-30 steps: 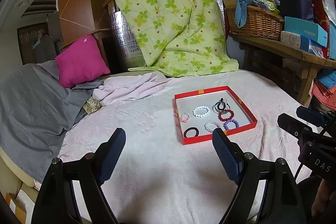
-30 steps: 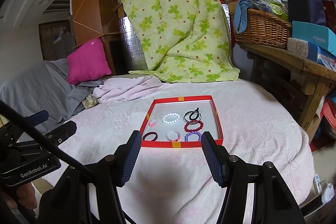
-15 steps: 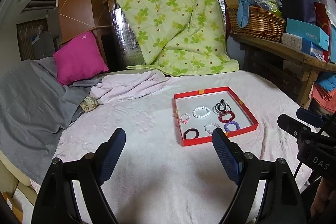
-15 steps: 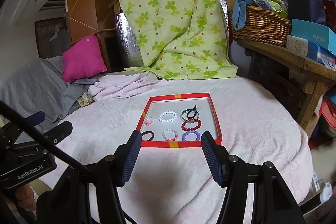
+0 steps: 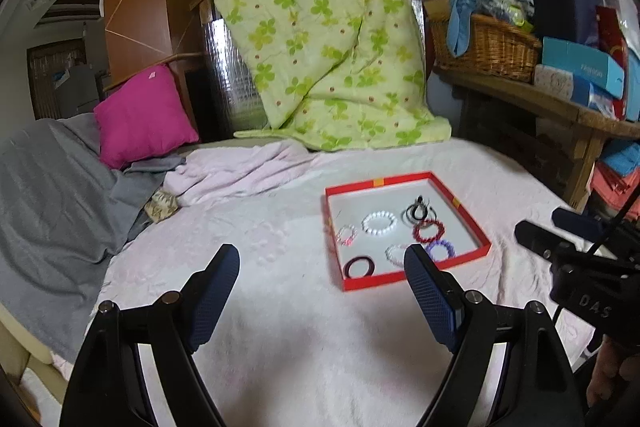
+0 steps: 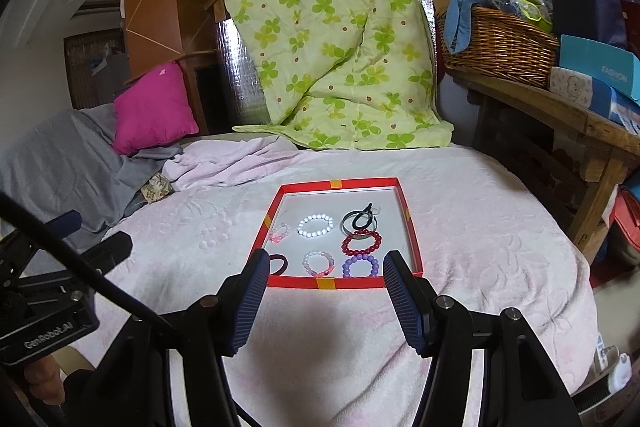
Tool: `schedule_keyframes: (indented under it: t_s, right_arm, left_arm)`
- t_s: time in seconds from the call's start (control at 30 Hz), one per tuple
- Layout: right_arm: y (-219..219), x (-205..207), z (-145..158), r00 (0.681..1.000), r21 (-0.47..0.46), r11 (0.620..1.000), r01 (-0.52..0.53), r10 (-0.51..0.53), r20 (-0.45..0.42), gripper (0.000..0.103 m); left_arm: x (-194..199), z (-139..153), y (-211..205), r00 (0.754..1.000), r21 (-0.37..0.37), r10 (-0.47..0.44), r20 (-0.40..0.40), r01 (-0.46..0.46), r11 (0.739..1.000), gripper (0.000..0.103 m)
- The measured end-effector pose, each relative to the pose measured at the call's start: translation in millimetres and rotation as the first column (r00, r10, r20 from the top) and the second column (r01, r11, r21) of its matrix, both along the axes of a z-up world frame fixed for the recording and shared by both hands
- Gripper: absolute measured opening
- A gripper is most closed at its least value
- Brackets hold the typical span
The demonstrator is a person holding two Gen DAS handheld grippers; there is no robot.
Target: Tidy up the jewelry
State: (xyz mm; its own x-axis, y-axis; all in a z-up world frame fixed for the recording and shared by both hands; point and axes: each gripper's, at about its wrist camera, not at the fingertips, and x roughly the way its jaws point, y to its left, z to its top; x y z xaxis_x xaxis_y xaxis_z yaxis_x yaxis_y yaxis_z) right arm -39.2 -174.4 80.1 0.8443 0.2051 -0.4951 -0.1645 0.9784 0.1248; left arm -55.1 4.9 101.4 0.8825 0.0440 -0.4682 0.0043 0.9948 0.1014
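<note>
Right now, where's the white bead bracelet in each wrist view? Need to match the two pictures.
Left wrist: white bead bracelet right of centre, mid-tray, just left of the black rings.
Right wrist: white bead bracelet near picture centre, back row of the tray, middle of three.
Shared landmark: the shallow red-rimmed tray on the pale pink blanket; the dark red bead bracelet lies to the bracelet's right in both.

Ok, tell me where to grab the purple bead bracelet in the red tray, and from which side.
Probably best from above with the right gripper. The purple bracelet lies flat near the red tray's front wall, the pink-and-clear bracelet beside it and the red one just behind. Pinch across its beaded band on the right side, one finger inside the ring.
</note>
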Motion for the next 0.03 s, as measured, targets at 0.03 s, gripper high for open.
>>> schedule_keyframes:
  t_s: [0.03]
  right_arm:
    - [0.4, 2.1, -1.6, 1.0, 0.0, 1.0, -0.002, 0.002, -0.001, 0.063]
  left_arm:
    - [4.7, -3.7, 2.2, 1.0, -0.008, 0.002, -0.009, -0.002, 1.0, 0.085]
